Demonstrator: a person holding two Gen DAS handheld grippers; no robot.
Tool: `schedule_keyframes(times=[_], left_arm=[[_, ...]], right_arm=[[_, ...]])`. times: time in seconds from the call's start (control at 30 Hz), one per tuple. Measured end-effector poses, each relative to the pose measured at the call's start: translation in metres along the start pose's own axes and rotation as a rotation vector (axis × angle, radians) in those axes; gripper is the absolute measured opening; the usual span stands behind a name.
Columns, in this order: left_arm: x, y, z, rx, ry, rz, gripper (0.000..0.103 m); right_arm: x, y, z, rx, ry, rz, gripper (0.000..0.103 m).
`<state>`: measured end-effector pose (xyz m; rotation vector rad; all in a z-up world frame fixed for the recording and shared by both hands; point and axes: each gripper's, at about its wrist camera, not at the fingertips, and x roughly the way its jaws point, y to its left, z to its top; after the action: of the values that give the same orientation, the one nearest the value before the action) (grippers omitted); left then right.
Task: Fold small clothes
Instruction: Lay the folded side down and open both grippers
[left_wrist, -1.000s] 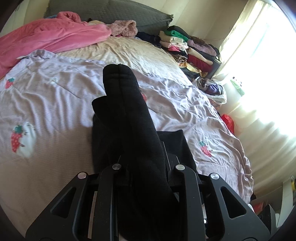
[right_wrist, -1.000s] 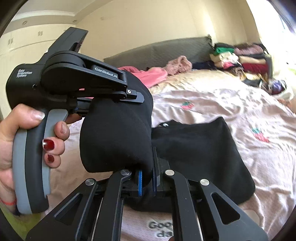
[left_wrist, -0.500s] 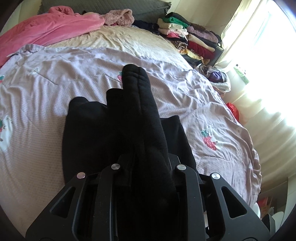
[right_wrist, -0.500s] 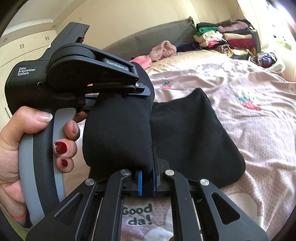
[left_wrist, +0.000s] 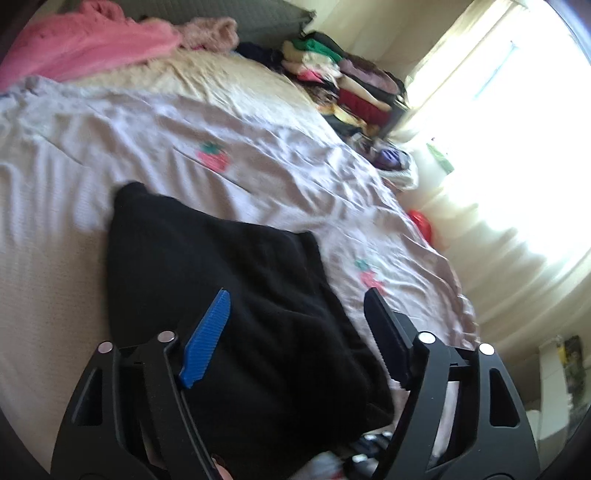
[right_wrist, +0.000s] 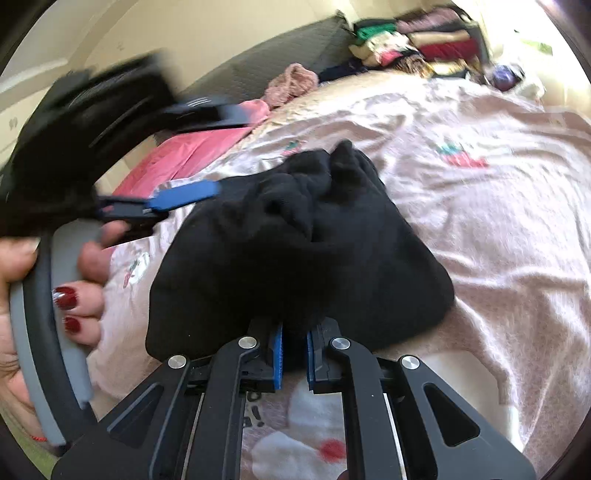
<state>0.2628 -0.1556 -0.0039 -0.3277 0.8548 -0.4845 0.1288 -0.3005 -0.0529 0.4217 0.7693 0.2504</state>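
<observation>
A black garment (left_wrist: 229, 280) lies folded over on the pale pink bedspread (left_wrist: 74, 177) with strawberry prints. My left gripper (left_wrist: 297, 293) hovers just above it. Its jaws are opening, with the cloth lying under them and no pad pressing on it. In the right wrist view the left gripper (right_wrist: 227, 149) is blurred at the left, held by a hand (right_wrist: 22, 343), its blue pads (right_wrist: 184, 195) spread apart. My right gripper (right_wrist: 293, 343) is shut on the near edge of the black garment (right_wrist: 295, 251), which bunches up ahead of it.
A pink blanket (left_wrist: 92, 48) and a fuzzy pink garment (left_wrist: 214, 31) lie at the head of the bed against a dark headboard cushion (right_wrist: 280, 59). A stack of folded clothes (left_wrist: 343, 85) stands at the far right corner. A bright curtained window (left_wrist: 498, 147) lies beyond the bed's right edge.
My left gripper has opened and let go of the raised black fold, which now lies flat on the rest of the garment. Both grippers have sunk toward the bed. The right one keeps its hold.
</observation>
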Motion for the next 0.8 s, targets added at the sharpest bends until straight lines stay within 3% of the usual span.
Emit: schedule_keyframes(times=[0.1,0.2,0.27,0.33,0.37,0.43,0.53,0.8], left_arm=[[-0.014,0.017,-0.003,-0.016,-0.023,0.058,0.064],[-0.021,0.035,-0.011,0.031,-0.041,0.201,0.064],[-0.020,0.044,-0.018,0.038,-0.028,0.254,0.064],[-0.016,0.053,-0.024,0.033,0.002,0.264,0.064],[-0.013,0.056,-0.028,0.033,0.015,0.266,0.064],[-0.011,0.058,-0.034,0.038,0.021,0.259,0.063],[-0.012,0.053,-0.040,0.066,0.014,0.257,0.063],[-0.011,0.049,-0.044,0.088,0.013,0.247,0.063]], right_arm=[[-0.002,-0.008,0.000,0.046,0.011,0.032,0.008],[-0.005,-0.008,0.001,0.053,0.007,0.057,0.010],[-0.008,-0.007,0.004,0.053,0.006,0.064,0.017],[-0.013,-0.007,0.007,0.054,-0.009,0.070,0.030],[-0.019,-0.007,0.008,0.056,-0.022,0.078,0.032],[-0.025,-0.008,0.013,0.058,-0.044,0.088,0.052],[-0.029,-0.011,0.024,0.059,-0.055,0.106,0.065],[0.003,-0.021,0.060,0.124,0.070,0.183,0.075]])
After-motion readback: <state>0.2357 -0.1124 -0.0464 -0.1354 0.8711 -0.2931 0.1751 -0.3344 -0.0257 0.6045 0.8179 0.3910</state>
